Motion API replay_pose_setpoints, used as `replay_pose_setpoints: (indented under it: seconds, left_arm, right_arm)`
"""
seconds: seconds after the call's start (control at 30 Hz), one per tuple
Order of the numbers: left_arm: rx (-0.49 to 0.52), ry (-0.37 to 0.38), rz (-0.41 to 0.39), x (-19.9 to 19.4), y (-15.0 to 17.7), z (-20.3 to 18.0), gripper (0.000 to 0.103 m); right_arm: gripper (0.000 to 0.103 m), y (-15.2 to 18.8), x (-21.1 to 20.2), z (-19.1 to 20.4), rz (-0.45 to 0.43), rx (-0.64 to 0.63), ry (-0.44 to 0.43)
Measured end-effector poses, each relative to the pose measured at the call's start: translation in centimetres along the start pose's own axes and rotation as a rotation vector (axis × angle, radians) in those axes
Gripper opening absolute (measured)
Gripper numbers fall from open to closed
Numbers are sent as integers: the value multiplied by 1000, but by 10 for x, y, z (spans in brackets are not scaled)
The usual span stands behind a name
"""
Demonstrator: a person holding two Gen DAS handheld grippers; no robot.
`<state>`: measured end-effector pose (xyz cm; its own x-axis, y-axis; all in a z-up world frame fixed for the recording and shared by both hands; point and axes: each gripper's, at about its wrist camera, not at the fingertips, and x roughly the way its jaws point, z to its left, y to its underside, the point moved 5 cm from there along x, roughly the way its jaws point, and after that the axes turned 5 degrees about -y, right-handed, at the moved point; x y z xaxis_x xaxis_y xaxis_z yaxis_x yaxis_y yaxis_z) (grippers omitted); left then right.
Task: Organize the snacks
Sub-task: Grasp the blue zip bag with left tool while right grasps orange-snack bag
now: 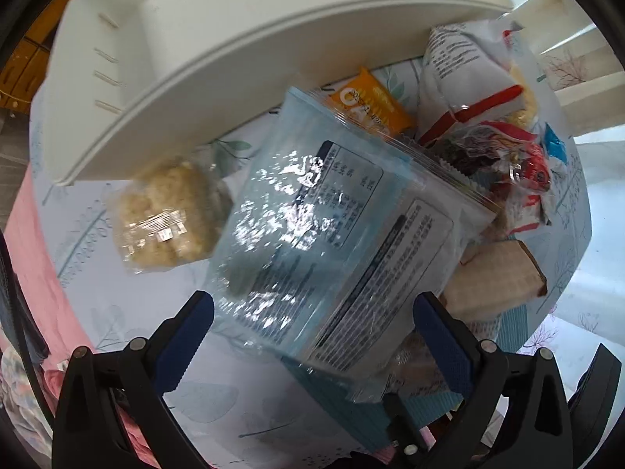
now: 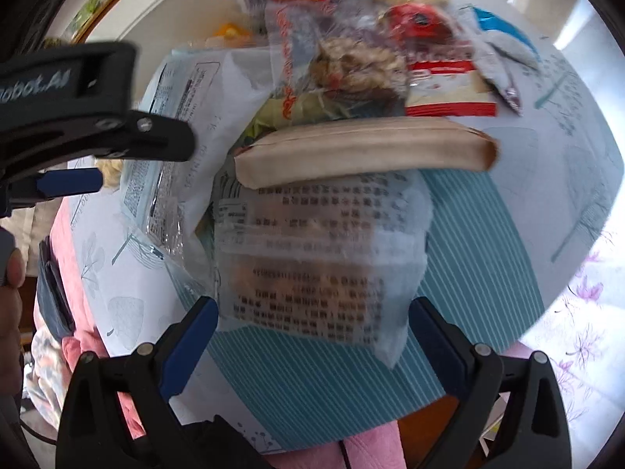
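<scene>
The black plastic body of the left claw (image 2: 70,90) reads "obot.AI"; the small orange foil snack packet (image 1: 369,103) shows a large "OA".

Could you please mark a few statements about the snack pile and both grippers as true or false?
1. The left gripper is open around a pale blue packet. True.
2. The white tray is full of snacks. False: the part in view holds nothing.
3. An orange packet lies between the blue packet and the tray. True.
4. The right gripper is shut on a banana. False: it is open around a white printed packet.
</scene>
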<state>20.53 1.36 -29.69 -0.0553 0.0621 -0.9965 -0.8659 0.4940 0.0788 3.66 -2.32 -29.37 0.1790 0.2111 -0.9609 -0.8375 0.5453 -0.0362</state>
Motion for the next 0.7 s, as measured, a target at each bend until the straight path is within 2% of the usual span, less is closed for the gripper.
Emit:
replay_pose_setpoints:
  seconds: [0.2, 0.43, 0.57, 0.7]
  left_arm:
    - [-14, -11, 27, 21, -21, -8, 102]
    - [-21, -47, 19, 33, -43, -19, 103]
    - [-35, -40, 11, 40, -50, -19, 103]
    - [-45, -28, -4, 34, -49, -10, 102]
  right_arm:
    - [101, -15, 15, 4, 59, -46, -9]
    - [103, -24, 20, 10, 77, -81, 50]
    - [103, -19, 26, 24, 86, -81, 83]
    - [98, -17, 26, 28, 95, -89, 104]
